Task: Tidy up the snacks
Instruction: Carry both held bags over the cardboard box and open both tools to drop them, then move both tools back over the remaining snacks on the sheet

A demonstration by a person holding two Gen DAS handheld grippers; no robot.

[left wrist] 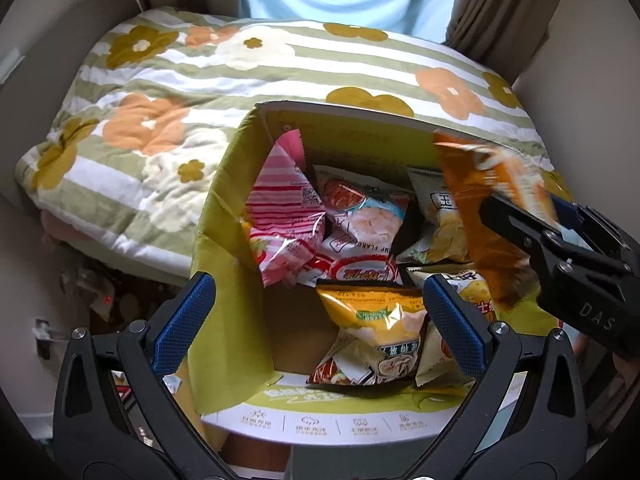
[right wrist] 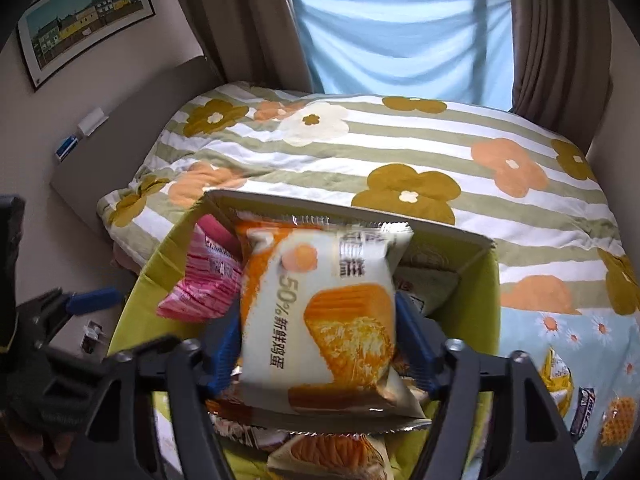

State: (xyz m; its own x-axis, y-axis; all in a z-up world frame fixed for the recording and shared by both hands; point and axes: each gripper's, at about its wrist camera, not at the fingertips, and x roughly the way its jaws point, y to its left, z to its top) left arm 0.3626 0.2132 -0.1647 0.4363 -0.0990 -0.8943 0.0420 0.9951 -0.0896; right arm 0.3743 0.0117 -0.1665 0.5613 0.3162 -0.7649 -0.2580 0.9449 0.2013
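The right gripper [right wrist: 318, 344] clamps a cake packet [right wrist: 320, 320] above the open box [left wrist: 224, 208] of snacks on the bed [left wrist: 168, 92]. The left gripper [left wrist: 316, 316] hangs open and empty over the box. The slick, puffy wrapper could slip free, or catch the box's flap, if it is lowered carelessly.

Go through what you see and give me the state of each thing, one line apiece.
Right gripper: shut on the cake packet, held over the box.
Cake packet: sealed, lifted, pinched between the fingers.
Left gripper: open, empty, poised above the box.
Cardboard box: flaps open, partly filled with snack bags.
Pink striped bag: sealed, leaning against the box wall.
Yellow bag: sealed, lying on other bags.
Floral quilt: spread over the bed.
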